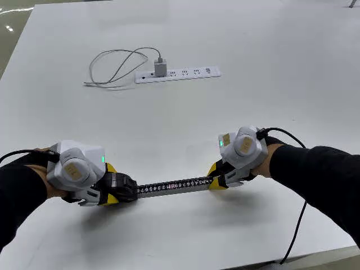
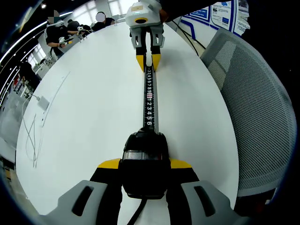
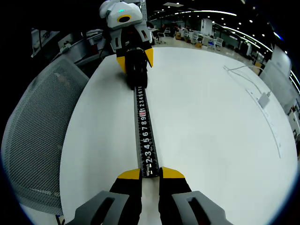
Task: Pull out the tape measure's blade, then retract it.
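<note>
A black tape measure case (image 1: 120, 187) (image 2: 144, 159) (image 3: 136, 70) lies low over the white table (image 1: 185, 124), and my left gripper (image 1: 110, 189) (image 2: 144, 165) is shut on it. Its blade (image 1: 174, 185) (image 2: 149, 101) (image 3: 143, 136), black with white numbers, runs straight out to the right. My right gripper (image 1: 215, 182) (image 3: 150, 174) is shut on the blade's tip. Each gripper faces the other across the short stretch of blade: the right one (image 2: 148, 60) at the far end in the left gripper view, the left one (image 3: 135, 56) at the far end in the right gripper view.
A white power strip (image 1: 179, 73) with a plugged-in charger (image 1: 161, 68) and a looped grey cable (image 1: 115, 64) lies at the back of the table. A grey mesh chair (image 2: 253, 108) (image 3: 42, 117) stands by the table's near edge. A black cable (image 1: 295, 230) hangs off the front right.
</note>
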`<state>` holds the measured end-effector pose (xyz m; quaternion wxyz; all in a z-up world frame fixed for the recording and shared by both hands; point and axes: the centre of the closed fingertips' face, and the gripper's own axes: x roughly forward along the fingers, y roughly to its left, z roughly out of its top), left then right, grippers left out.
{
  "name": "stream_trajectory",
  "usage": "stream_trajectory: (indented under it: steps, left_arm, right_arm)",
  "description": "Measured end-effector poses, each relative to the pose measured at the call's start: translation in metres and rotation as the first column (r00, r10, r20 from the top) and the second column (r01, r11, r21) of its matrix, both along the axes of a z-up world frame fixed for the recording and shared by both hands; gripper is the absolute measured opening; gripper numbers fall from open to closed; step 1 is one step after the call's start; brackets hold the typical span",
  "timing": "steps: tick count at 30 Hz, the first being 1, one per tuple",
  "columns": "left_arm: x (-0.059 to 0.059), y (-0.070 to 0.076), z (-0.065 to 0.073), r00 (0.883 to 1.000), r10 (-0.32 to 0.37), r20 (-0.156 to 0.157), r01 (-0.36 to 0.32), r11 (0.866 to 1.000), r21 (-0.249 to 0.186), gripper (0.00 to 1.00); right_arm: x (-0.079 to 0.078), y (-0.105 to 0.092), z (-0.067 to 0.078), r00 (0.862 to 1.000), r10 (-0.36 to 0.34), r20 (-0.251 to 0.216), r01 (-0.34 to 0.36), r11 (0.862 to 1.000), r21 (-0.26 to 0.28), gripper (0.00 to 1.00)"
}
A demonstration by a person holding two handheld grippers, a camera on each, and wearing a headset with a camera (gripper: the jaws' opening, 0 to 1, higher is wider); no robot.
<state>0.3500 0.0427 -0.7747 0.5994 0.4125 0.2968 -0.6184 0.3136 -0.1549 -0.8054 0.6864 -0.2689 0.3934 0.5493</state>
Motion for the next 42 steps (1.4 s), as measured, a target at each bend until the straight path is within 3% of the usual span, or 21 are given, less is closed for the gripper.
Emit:
stream_trajectory:
  steps: [42]
  left_arm:
    - [-0.004, -0.001, 0.004, 1.0, 0.001, 0.0, -0.001, 1.0, -0.001, 0.31]
  right_arm:
    - [-0.004, -0.021, 0.0, 1.0, -0.024, -0.011, 0.024, 1.0, -0.015, 0.09]
